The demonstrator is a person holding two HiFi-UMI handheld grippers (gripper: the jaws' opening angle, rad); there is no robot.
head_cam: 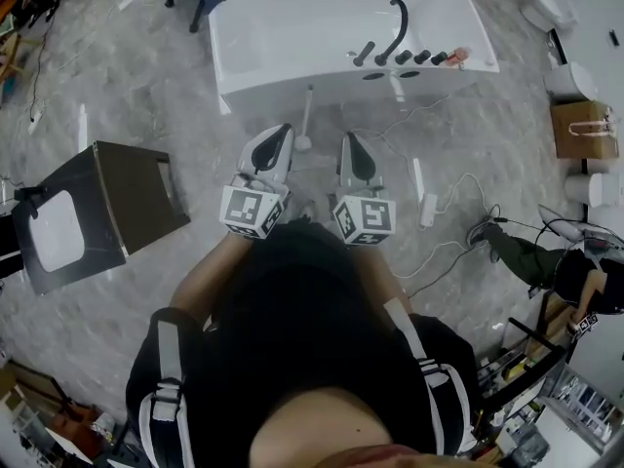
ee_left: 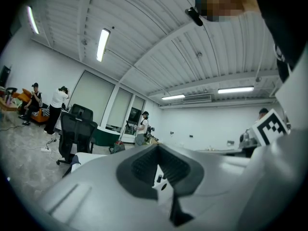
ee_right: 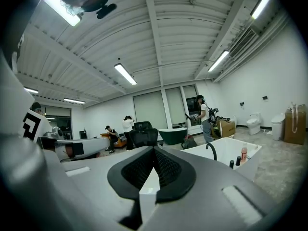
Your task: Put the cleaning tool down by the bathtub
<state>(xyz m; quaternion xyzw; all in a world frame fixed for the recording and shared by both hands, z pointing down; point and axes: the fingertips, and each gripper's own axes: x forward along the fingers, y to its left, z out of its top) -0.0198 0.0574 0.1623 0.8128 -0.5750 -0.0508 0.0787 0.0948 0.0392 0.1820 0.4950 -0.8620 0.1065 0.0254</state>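
White and slim, the long-handled cleaning implement (head_cam: 306, 117) stands on the grey marbled floor (head_cam: 136, 96) in the upper middle of the head view. Its handle appears to be propped against the outer wall of the white bathtub (head_cam: 292, 27), and its round foot sits just beside that wall. Neither tool touches it. The left tool (head_cam: 284, 131) and the right tool (head_cam: 348, 138) hang side by side at the centre of the frame, below the tub. Each has its jaws pressed together on nothing, as both gripper views confirm. The task looks finished, so the main risk is undoing it. The implement seems to stay up only by leaning, so a nudge from a tool or a foot could tip it flat onto the floor. Loose white cables (head_cam: 444, 252) also loop over the floor at centre right, close to the person, and a careless step that way could snag them.
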